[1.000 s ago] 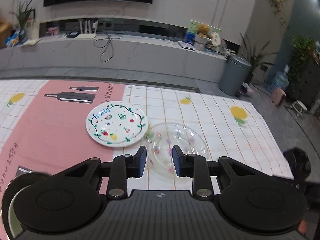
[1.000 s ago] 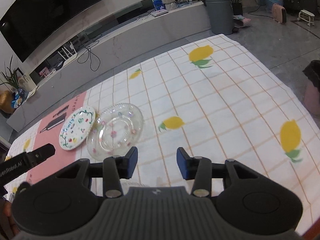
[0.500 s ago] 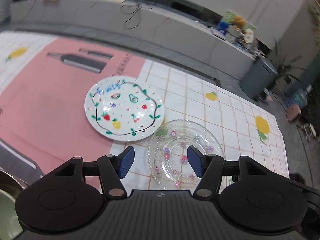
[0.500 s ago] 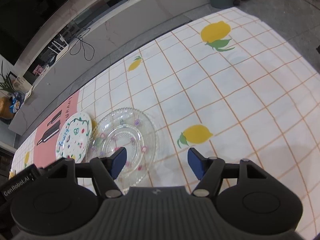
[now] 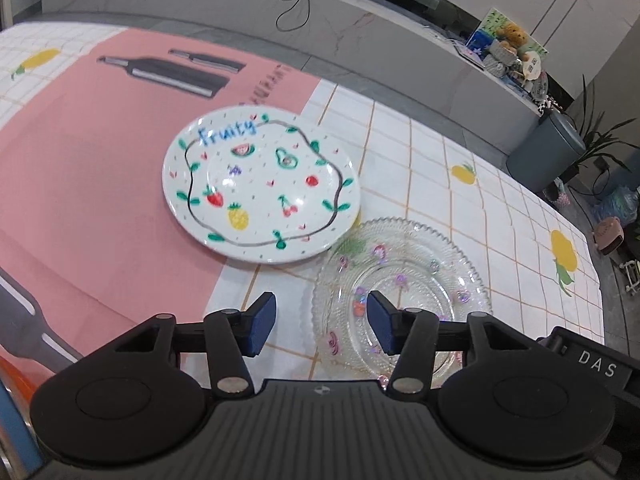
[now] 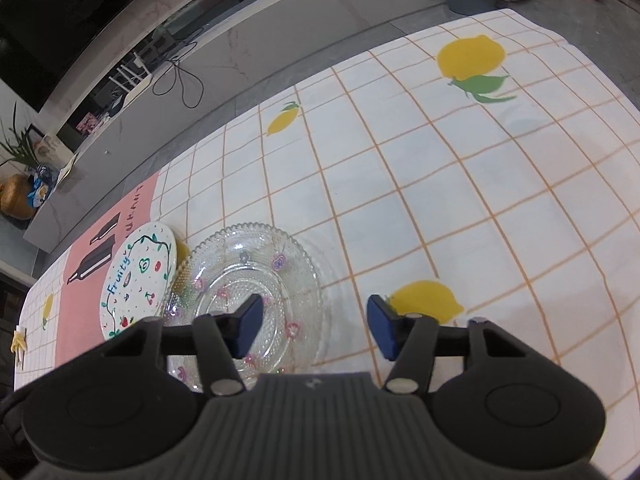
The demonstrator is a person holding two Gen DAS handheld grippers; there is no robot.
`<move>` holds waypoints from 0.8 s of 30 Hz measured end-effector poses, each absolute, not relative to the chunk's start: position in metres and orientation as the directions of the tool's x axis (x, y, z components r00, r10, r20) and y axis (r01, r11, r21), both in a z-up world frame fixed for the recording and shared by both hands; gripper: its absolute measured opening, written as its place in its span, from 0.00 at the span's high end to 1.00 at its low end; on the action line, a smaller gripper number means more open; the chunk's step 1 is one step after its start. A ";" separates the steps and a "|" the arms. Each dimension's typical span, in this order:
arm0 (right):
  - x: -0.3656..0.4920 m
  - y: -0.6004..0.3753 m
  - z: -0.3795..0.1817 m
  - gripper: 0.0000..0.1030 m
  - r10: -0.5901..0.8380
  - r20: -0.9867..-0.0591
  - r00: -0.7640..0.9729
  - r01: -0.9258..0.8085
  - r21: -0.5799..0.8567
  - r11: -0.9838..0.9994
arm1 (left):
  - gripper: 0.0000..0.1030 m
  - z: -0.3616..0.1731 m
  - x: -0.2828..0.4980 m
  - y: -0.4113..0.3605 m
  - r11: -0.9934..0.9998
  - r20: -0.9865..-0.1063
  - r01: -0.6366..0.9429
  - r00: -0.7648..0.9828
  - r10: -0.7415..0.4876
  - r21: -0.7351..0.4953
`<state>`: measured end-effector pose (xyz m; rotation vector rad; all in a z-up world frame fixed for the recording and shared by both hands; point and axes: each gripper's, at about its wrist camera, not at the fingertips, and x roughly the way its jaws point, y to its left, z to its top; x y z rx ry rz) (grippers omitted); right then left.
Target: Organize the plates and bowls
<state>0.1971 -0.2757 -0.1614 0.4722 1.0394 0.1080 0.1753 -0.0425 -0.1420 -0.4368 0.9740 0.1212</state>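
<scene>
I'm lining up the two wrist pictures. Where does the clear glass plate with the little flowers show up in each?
Left wrist view: the glass plate is lower right of centre, just beyond the left claw, partly behind its right finger.
Right wrist view: the glass plate is lower left of centre, behind the right claw's left finger.
Shared landmark: the white "Fruity" plate, immediately left of it in both.
</scene>
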 end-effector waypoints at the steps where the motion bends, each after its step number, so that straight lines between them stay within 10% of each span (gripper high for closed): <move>1: 0.199 -0.276 -0.163 0.49 0.304 -0.805 0.510 0.134 0.423 0.896 | 0.42 -0.144 0.175 -0.042 0.905 -0.822 -0.293 0.560 -0.099 -0.308; 8: 0.202 -0.271 -0.170 0.58 0.314 -0.798 0.515 0.112 0.426 0.898 | 0.50 -0.147 0.178 -0.044 0.903 -0.805 -0.278 0.583 -0.112 -0.327; 15: 0.200 -0.264 -0.171 0.88 0.297 -0.811 0.504 0.099 0.396 0.913 | 0.72 -0.147 0.177 -0.050 0.911 -0.809 -0.251 0.573 -0.133 -0.328; 24: 0.189 -0.281 -0.171 0.81 0.296 -0.819 0.491 0.132 0.406 0.904 | 0.73 -0.149 0.168 -0.055 0.907 -0.808 -0.220 0.559 -0.184 -0.359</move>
